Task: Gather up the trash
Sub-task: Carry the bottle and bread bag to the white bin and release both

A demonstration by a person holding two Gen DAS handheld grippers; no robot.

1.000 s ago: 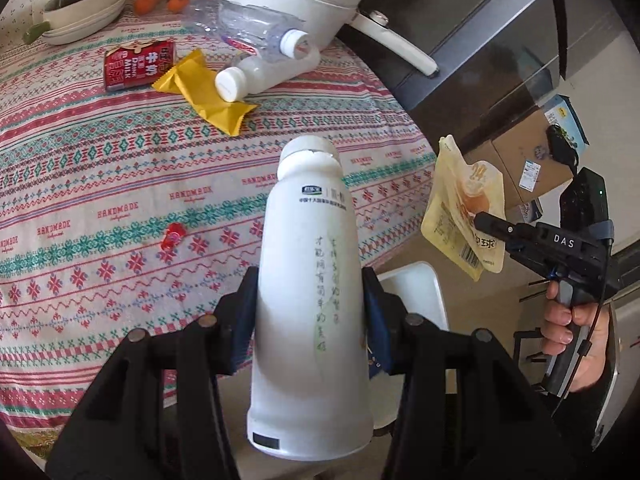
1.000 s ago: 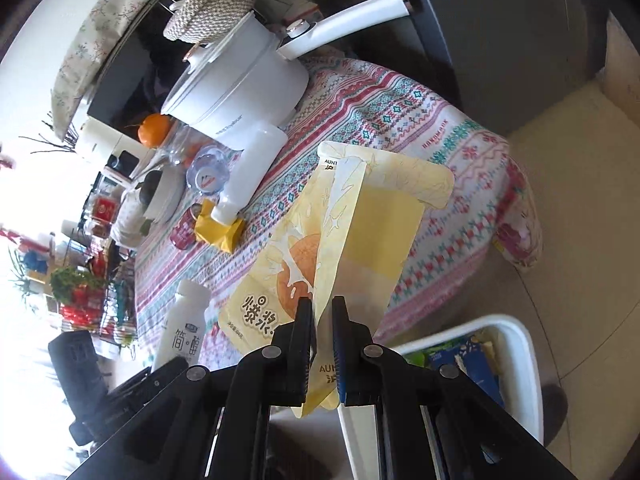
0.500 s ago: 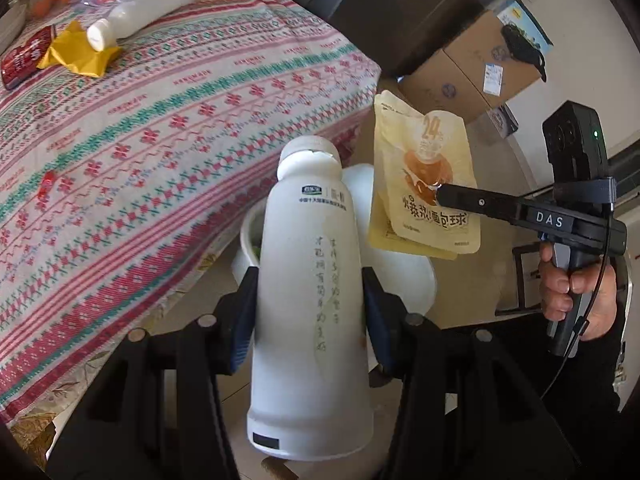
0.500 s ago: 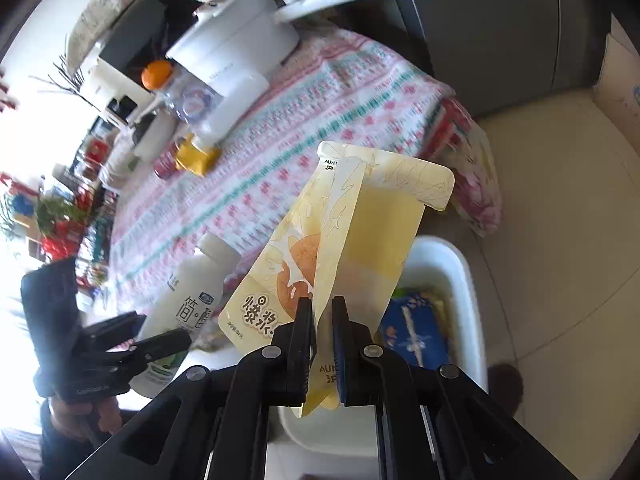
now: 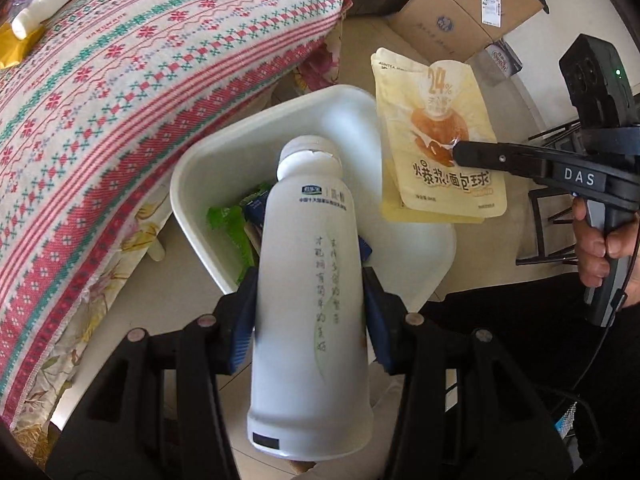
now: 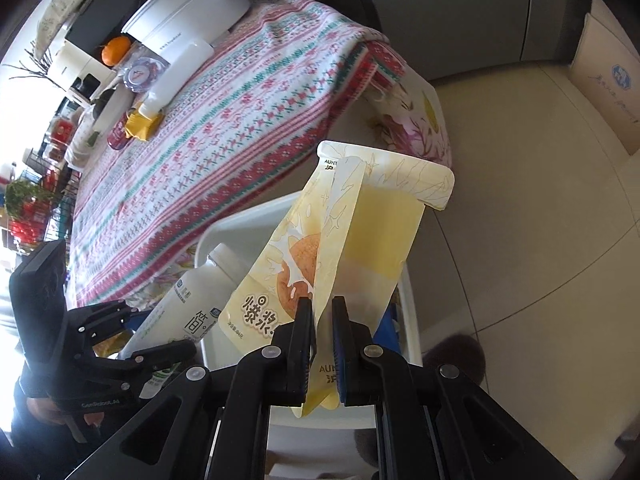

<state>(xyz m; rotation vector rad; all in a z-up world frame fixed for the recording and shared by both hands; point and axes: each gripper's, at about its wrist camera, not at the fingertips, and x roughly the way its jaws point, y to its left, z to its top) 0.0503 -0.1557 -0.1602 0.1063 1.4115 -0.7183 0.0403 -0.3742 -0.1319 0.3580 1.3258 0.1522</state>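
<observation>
My left gripper is shut on a white milk bottle and holds it over the white trash bin on the floor. My right gripper is shut on a yellow snack pouch and holds it above the same bin. The pouch and right gripper show in the left wrist view over the bin's right rim. The bottle and left gripper show in the right wrist view. Green and blue wrappers lie in the bin.
The table with a patterned cloth stands beside the bin. On it lie a white bottle, a yellow wrapper, a red can and a white pot. Cardboard boxes stand on the floor behind.
Both grippers have moved from the table edge down to the bin with the bottle and the pouch held. The bin's inside has come into view.
</observation>
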